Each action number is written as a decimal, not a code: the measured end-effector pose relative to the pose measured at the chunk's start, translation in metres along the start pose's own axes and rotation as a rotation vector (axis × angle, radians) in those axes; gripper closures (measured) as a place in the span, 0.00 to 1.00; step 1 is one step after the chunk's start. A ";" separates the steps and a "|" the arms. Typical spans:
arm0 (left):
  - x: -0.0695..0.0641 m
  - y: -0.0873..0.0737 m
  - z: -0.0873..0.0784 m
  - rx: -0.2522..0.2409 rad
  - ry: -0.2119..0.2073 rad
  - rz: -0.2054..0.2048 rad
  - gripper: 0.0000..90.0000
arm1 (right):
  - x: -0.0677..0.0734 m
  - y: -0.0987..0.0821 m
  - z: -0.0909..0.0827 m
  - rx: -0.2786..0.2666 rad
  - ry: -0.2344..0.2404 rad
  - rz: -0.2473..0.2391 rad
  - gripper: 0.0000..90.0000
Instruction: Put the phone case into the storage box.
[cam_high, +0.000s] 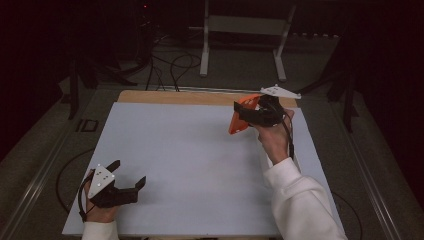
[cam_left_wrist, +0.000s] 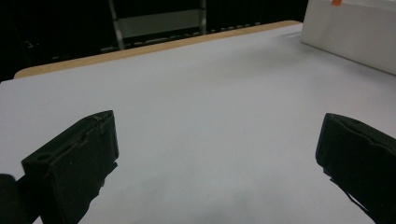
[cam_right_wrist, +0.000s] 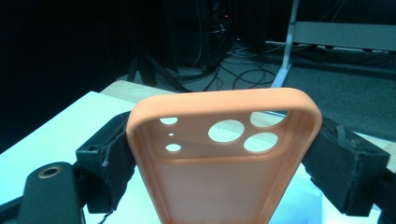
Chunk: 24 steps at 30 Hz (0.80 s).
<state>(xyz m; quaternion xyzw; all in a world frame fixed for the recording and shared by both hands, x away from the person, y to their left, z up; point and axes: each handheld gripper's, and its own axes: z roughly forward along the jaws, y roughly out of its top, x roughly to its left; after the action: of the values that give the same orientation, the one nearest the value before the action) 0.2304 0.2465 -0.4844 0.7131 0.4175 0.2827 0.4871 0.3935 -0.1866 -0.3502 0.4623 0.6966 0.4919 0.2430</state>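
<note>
High view first: the right gripper (cam_high: 248, 116) is lifted above the far right part of the counter (cam_high: 200, 150), not far from its back edge, and it is closed on an orange phone case (cam_high: 240, 116). The case hangs from the gripper with its long axis tilted, the lower end pointing down toward the white surface and a little to the left. It seems not to touch the counter, but I cannot be sure. The left gripper (cam_high: 131, 175) rests near the front left corner, well apart from the case, with its jaws spread and nothing between them. So the right hand (cam_high: 274, 139) is the one that has the thing, and the whole middle of the counter lies free between both hands.

Left gripper view: the two black jaws stand wide apart over bare white counter (cam_left_wrist: 201, 107). A white sleeve (cam_left_wrist: 350, 32) is far off at the upper right.

Right gripper view: the phone case (cam_right_wrist: 219, 163) sits between the black pads (cam_right_wrist: 109, 158), clamped on its two long sides, with the inner side toward the camera. The end with the camera holes points away, toward the wooden back edge (cam_right_wrist: 123, 91). I judge that putting it down needs only a lowering onto the free surface to the left.
</note>
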 end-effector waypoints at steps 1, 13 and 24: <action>0.000 0.000 0.000 0.000 0.000 0.000 0.00 | -0.001 0.000 0.000 0.000 -0.002 -0.001 0.18; 0.000 0.001 -0.001 -0.001 0.005 -0.005 0.00 | -0.008 0.006 0.002 -0.003 -0.037 -0.001 0.18; -0.002 0.001 0.000 0.007 0.012 0.009 0.00 | -0.017 0.013 0.003 -0.007 -0.074 0.004 0.18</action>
<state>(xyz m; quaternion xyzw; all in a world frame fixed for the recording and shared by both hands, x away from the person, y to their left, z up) 0.2297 0.2451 -0.4829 0.7150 0.4181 0.2876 0.4809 0.4089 -0.1986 -0.3417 0.4807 0.6846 0.4773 0.2691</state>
